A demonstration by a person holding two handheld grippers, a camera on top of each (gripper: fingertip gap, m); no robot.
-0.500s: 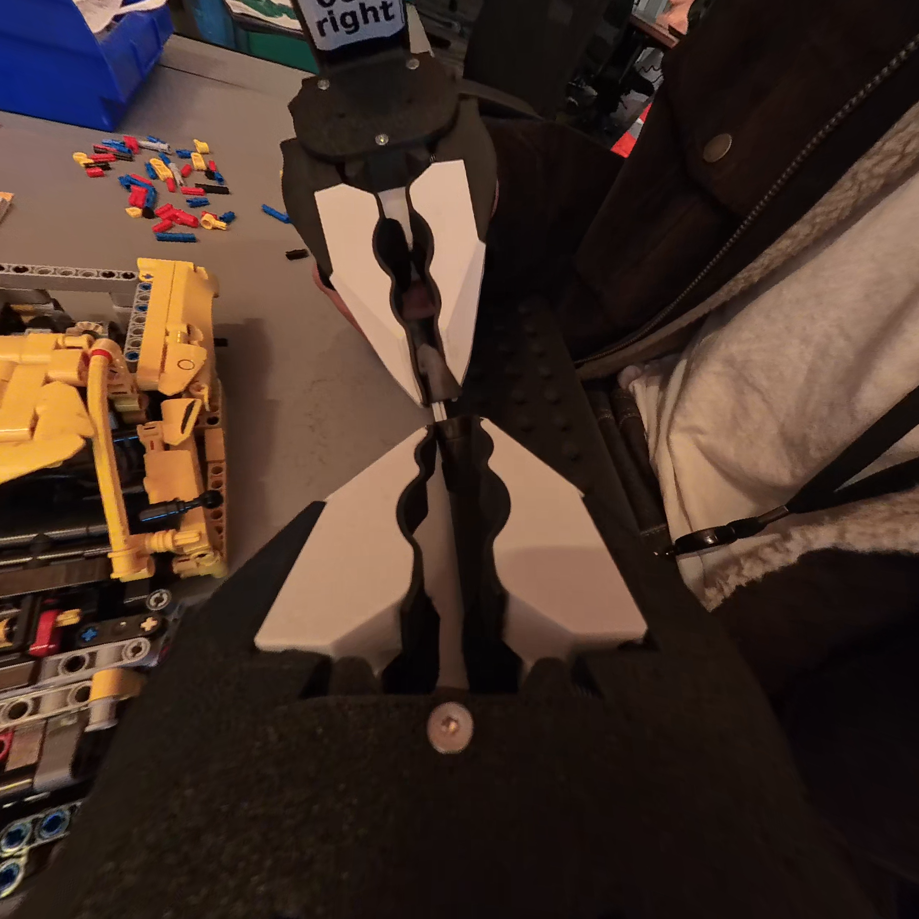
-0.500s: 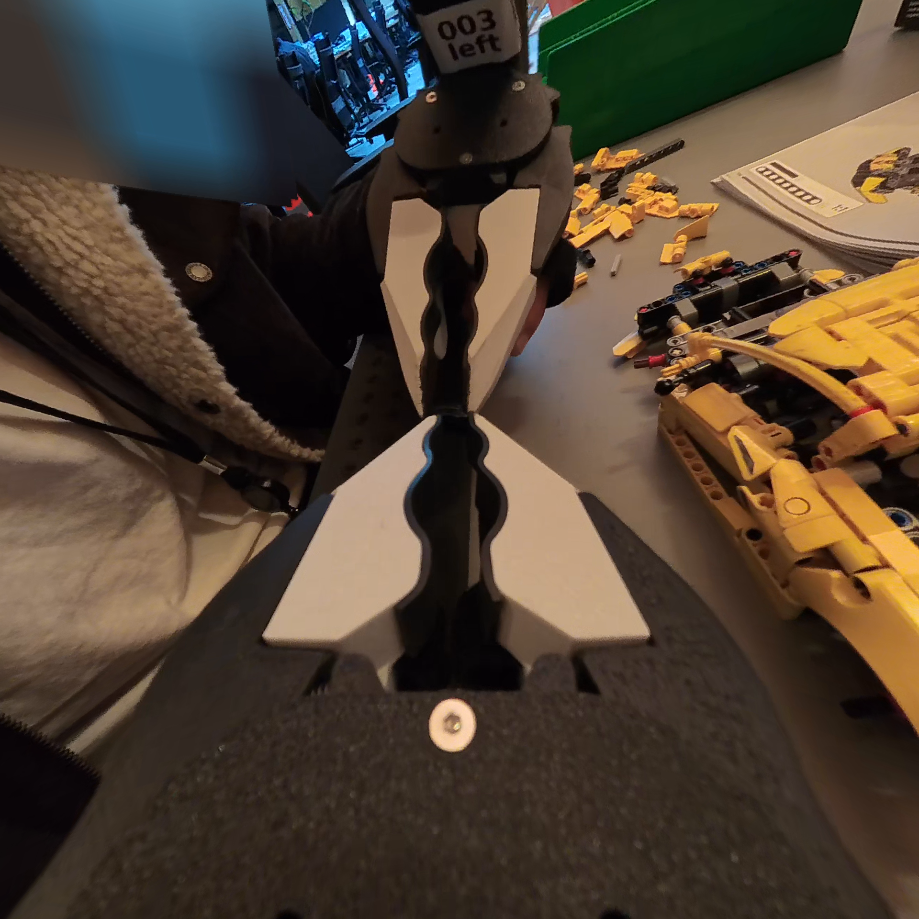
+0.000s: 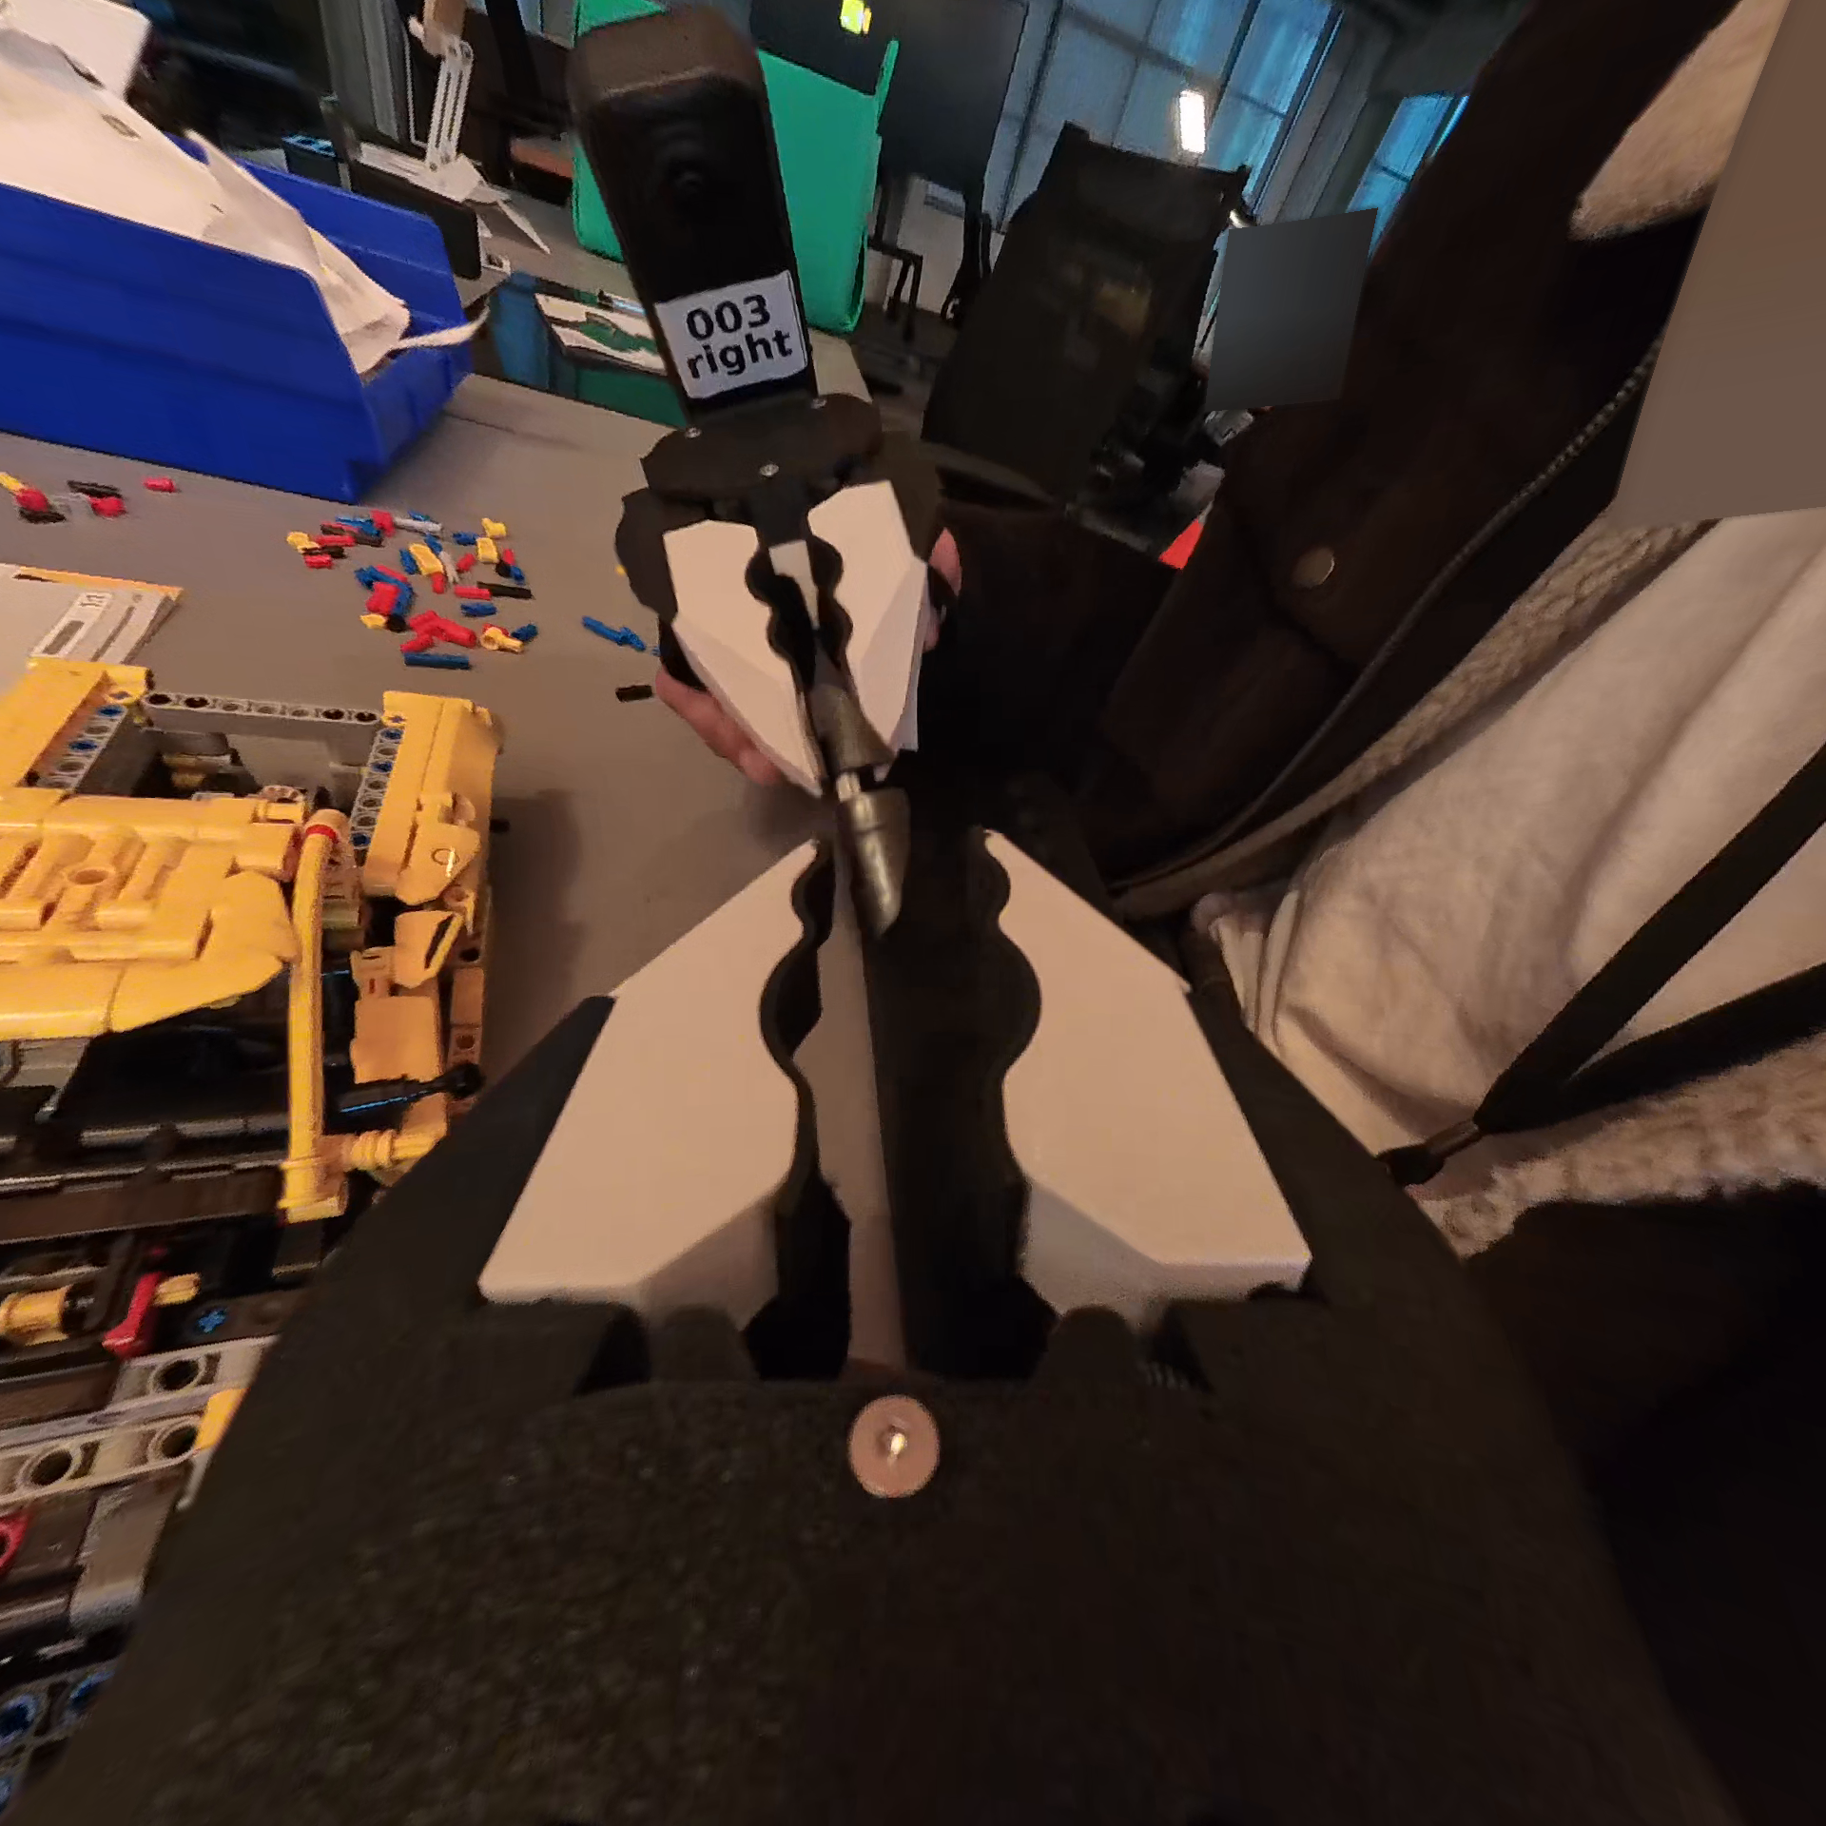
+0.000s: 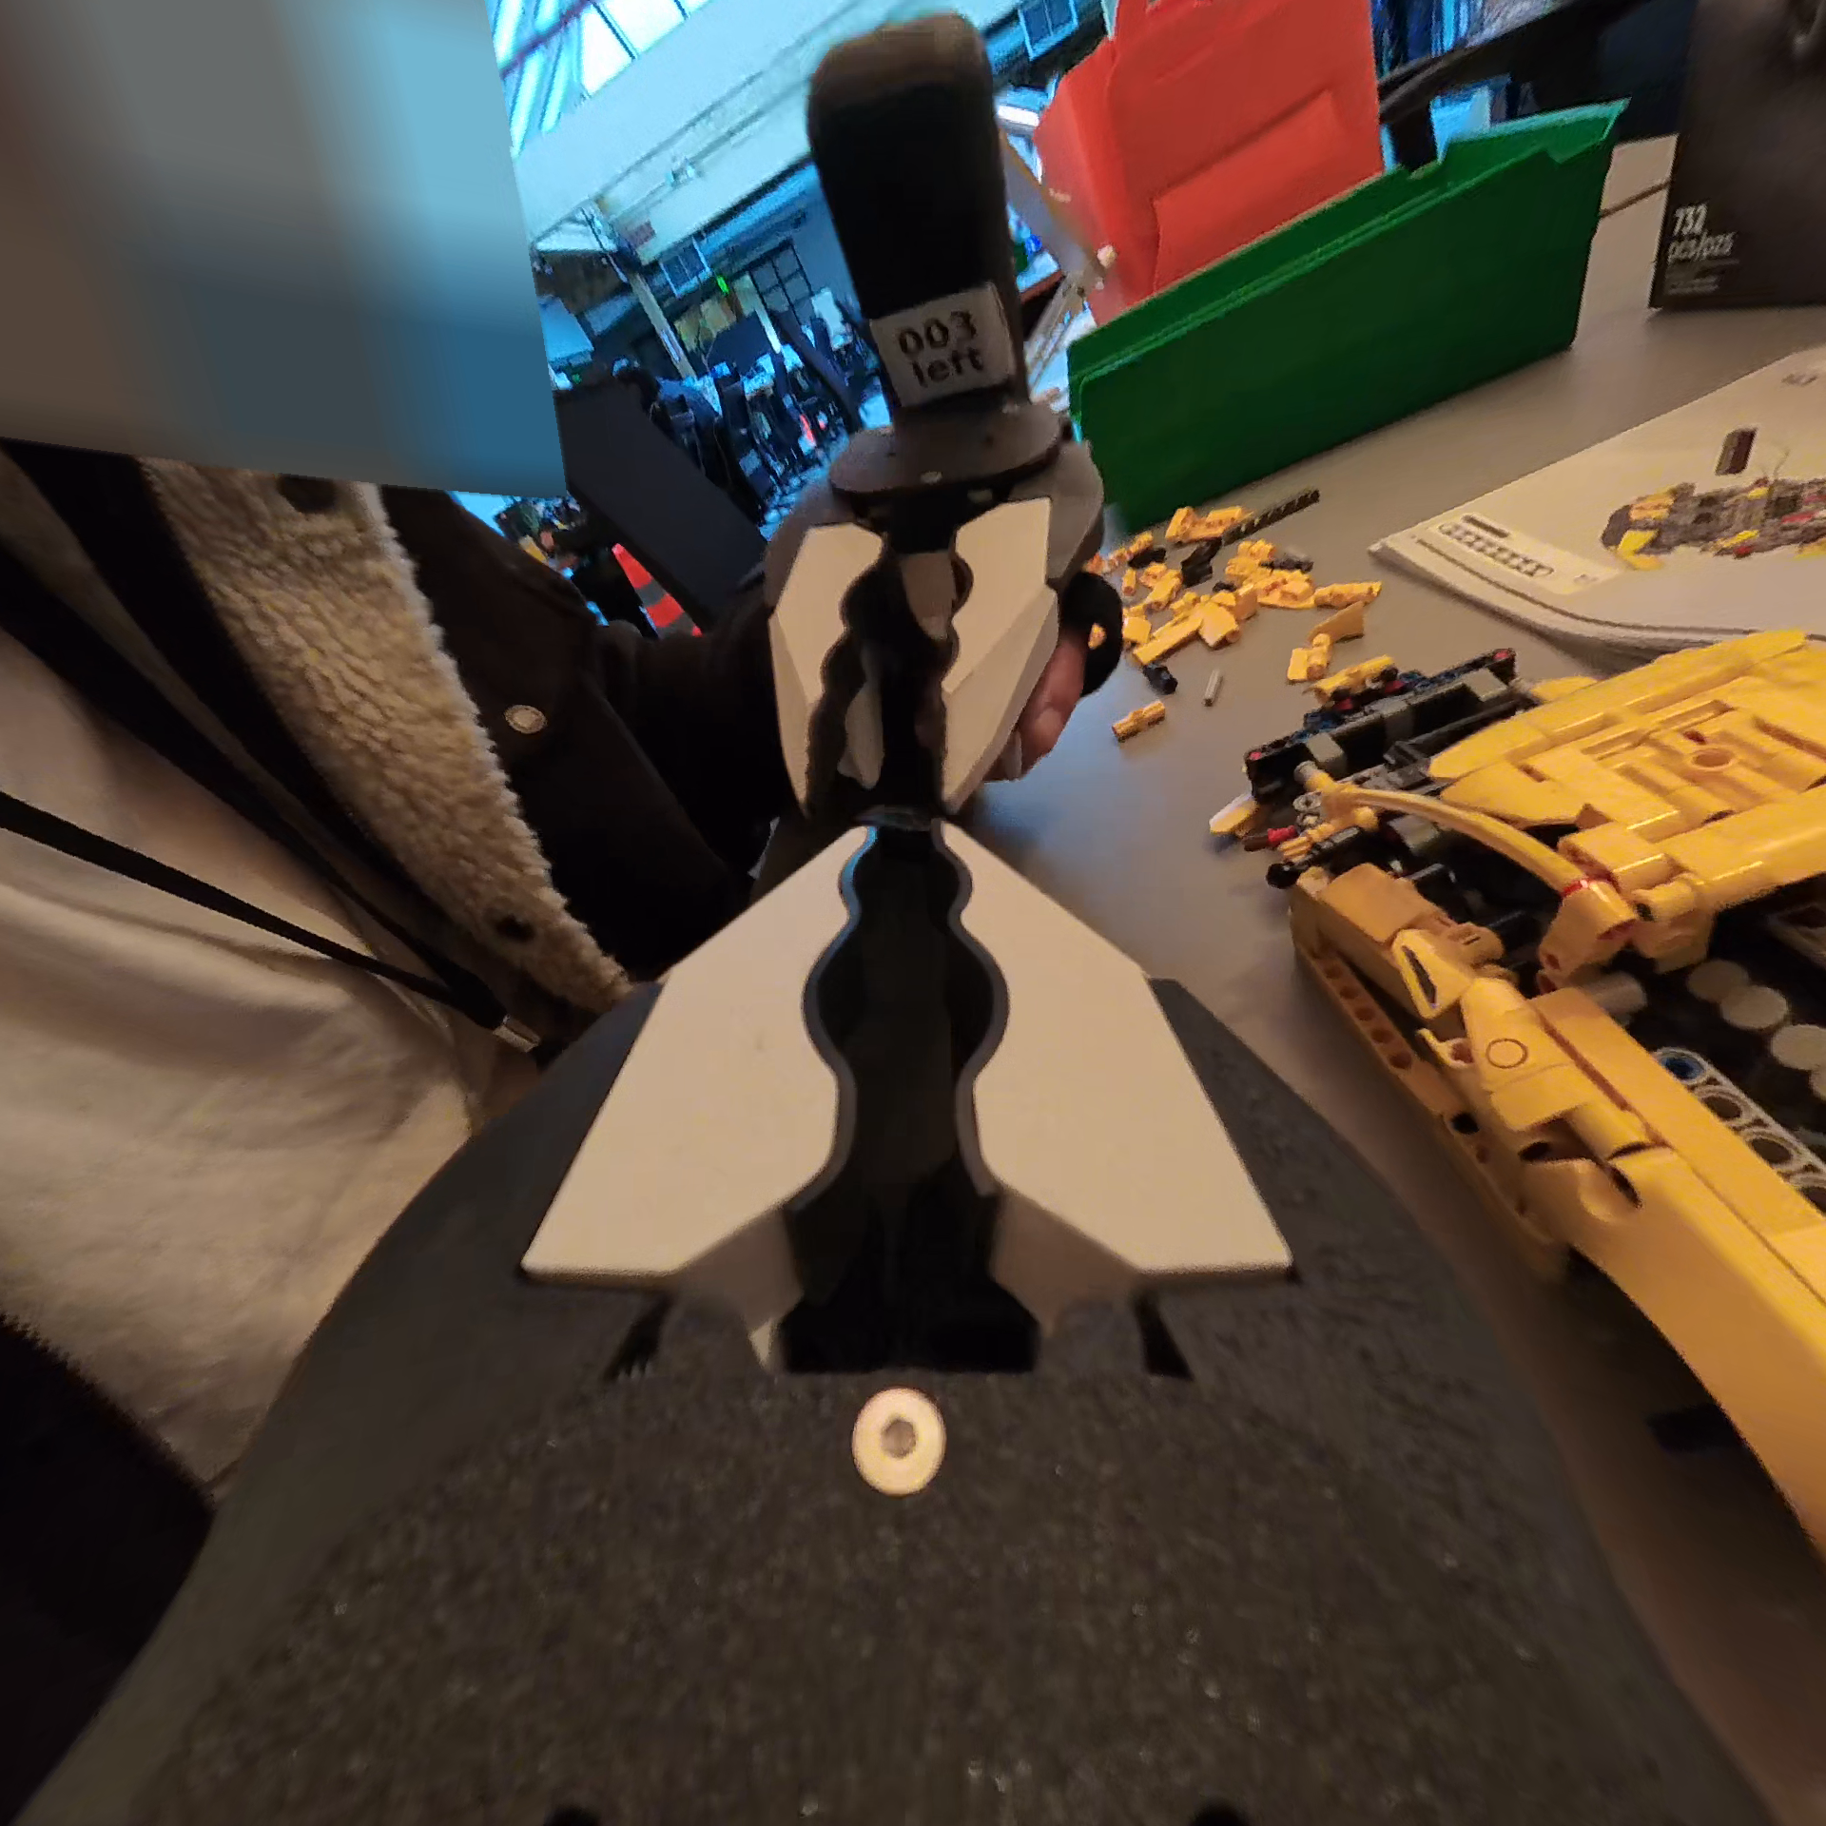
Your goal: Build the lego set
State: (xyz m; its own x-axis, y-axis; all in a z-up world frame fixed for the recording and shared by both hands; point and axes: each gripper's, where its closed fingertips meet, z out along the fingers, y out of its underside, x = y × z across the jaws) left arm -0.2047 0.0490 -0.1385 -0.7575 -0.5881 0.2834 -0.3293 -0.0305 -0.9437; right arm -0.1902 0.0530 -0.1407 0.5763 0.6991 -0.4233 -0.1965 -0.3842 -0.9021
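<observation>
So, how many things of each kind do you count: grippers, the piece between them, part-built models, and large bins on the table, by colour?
Grippers: 2, the left gripper and the right gripper
Grey piece: 1
Part-built yellow model: 1
Blue bin: 1
Green bin: 1
Total: 6

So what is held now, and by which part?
A grey rod-like piece: left gripper pinches its near end, right gripper its far end.
</observation>
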